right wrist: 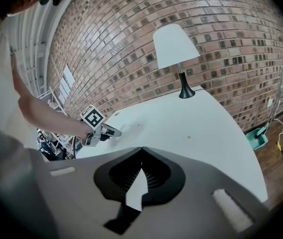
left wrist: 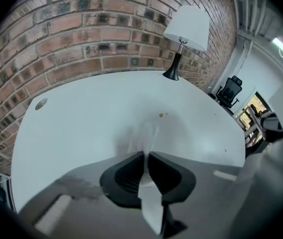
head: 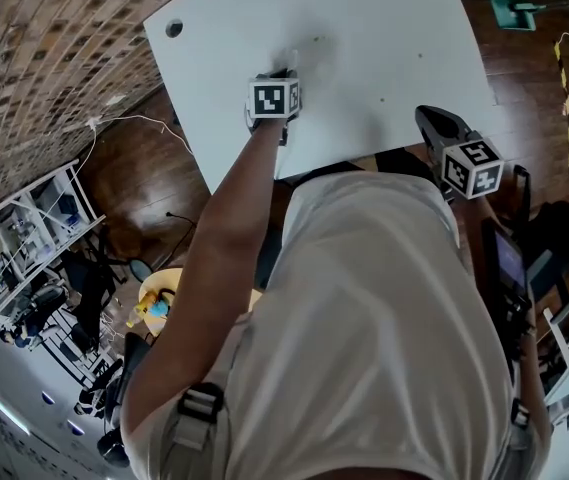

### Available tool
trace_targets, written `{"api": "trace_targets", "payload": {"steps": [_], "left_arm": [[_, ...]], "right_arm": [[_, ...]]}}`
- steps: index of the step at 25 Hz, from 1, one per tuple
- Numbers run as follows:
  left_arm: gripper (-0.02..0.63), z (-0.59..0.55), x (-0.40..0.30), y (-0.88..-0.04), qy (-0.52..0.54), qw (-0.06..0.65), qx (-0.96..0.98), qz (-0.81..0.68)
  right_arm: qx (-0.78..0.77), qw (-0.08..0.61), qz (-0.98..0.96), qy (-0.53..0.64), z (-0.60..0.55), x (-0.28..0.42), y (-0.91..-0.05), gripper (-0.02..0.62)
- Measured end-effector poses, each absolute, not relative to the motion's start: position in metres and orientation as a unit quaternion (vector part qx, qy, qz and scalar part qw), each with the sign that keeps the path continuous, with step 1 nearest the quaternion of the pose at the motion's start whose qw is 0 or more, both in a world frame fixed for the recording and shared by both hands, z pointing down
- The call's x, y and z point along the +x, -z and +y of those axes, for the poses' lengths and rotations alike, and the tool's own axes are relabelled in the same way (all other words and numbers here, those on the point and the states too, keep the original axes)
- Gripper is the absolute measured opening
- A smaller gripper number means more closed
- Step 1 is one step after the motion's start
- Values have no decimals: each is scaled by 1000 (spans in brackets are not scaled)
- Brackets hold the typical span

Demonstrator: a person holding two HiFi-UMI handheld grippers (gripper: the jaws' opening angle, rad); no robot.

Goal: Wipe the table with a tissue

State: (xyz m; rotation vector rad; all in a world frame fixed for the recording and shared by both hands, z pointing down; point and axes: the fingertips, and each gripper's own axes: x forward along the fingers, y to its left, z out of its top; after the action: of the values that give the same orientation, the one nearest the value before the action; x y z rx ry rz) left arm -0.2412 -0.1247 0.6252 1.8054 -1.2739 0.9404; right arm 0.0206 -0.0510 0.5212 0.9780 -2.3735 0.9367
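The white table [head: 364, 28] fills the top of the head view. My left gripper [head: 292, 68] reaches over its near left part and points steeply down at it. In the left gripper view its jaws [left wrist: 146, 156] are shut on a white tissue [left wrist: 144, 136], whose blurred free end lies on the table [left wrist: 81, 128] just ahead. A small yellowish speck [left wrist: 162, 115] sits a little beyond the tissue. My right gripper [head: 426, 116] hovers at the table's near right edge with its jaws [right wrist: 141, 149] shut. A white sliver shows behind its tips; I cannot tell what it is.
A white-shaded lamp [left wrist: 187, 26] [right wrist: 176, 49] stands at the table's far edge against the brick wall [right wrist: 221, 19]. A round cable hole [head: 173, 28] marks the left corner. A shelf [head: 24, 228], a green dustpan [head: 512, 10] and a cable lie on the wooden floor.
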Motion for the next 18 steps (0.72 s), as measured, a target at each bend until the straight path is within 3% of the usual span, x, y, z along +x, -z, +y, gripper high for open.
{"api": "trace_targets", "payload": {"steps": [5,11,14,18], "left_arm": [[37,-105,-217,-625,-342,401,694,-491],[38,-89,-171,-620,-150,569,702,-402],[38,-102,-183,-605,-89,545,711,-435],[38,-124,-228,-601,-102,492,690,-521]], "right_arm": [[346,197,-853,-337,-54,18,-520,8],[339,196,-856,-337,-58,13,-523,8],[337,192,-859,-334,-65,12,-520,8],[339,188,-860,-332,-73,12,-516,8]]}}
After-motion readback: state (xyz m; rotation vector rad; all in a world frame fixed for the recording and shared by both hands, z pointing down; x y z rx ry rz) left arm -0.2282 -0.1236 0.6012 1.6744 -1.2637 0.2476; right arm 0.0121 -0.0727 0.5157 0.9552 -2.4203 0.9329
